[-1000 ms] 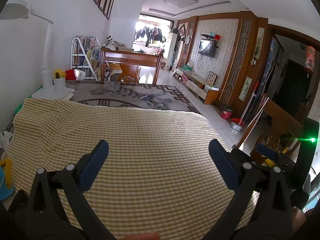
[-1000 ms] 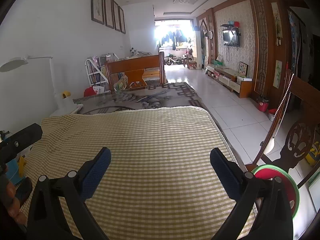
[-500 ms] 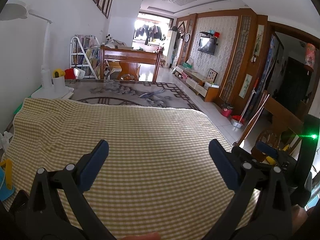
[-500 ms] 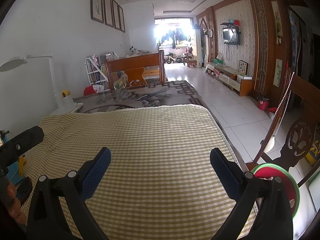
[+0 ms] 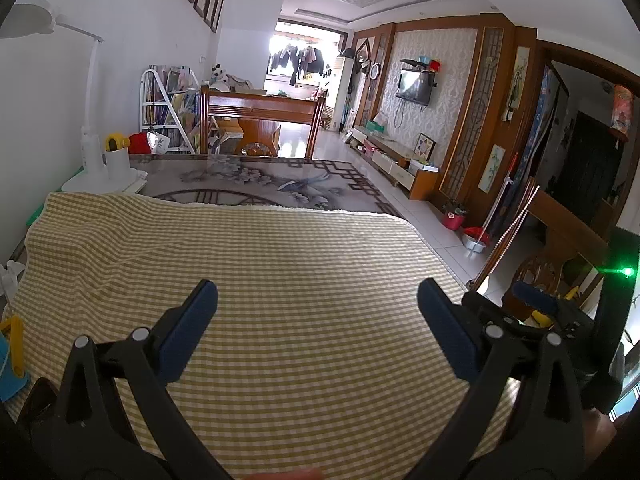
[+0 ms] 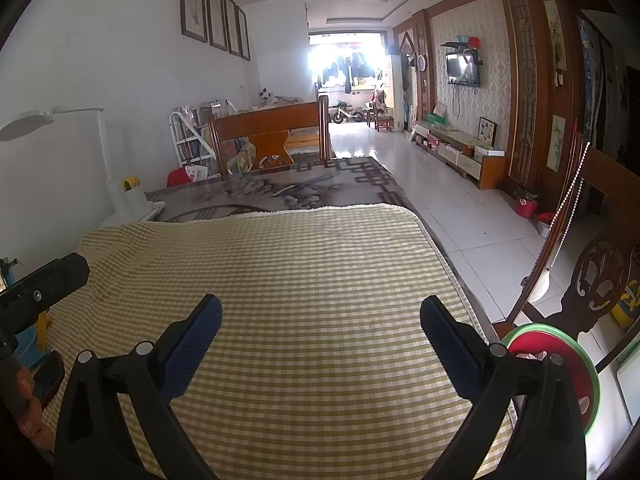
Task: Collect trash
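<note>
Bin (image 6: 592, 376), green-rimmed with a red inside, sits low at the right, just beside the table's near right edge. Checked cloth (image 5: 280, 280) lies bare from edge to edge beneath both grippers, left (image 5: 318, 320) and right (image 6: 320, 330), each spread wide and empty.
</note>
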{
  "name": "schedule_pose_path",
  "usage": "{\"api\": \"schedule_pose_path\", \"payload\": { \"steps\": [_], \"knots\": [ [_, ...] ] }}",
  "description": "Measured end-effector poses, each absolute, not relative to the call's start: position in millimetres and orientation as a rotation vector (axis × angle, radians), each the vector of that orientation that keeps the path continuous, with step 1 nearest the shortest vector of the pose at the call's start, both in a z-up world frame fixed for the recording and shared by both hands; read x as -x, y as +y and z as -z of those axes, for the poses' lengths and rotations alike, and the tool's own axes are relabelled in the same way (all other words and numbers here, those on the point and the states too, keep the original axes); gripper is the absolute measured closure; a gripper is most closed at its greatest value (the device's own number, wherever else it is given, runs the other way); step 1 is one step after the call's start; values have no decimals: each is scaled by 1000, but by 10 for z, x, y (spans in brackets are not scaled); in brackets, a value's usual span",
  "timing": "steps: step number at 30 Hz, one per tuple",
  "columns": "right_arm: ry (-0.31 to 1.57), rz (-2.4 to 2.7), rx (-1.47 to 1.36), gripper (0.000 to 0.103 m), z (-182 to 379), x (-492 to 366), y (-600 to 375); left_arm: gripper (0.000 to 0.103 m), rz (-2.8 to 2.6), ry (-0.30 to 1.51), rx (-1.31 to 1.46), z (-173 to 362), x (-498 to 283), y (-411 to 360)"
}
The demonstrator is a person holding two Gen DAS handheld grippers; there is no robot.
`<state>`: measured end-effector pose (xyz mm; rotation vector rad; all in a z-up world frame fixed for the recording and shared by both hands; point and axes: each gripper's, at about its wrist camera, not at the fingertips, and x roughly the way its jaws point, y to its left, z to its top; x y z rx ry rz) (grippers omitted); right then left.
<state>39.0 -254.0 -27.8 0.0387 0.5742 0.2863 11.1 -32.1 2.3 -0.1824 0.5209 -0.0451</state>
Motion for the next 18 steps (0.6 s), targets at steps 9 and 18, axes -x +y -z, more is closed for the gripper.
{"api": "schedule_pose_path", "payload": {
  "steps": [9,18],
  "knots": [
    [653,-329,-33,7,372,-490,-2465,5,31,558,212,29,-128,-278],
    [913,-308,48,7,948,-1386,-2098,5,-52,598,278,137,-204,-100]
  ]
}}
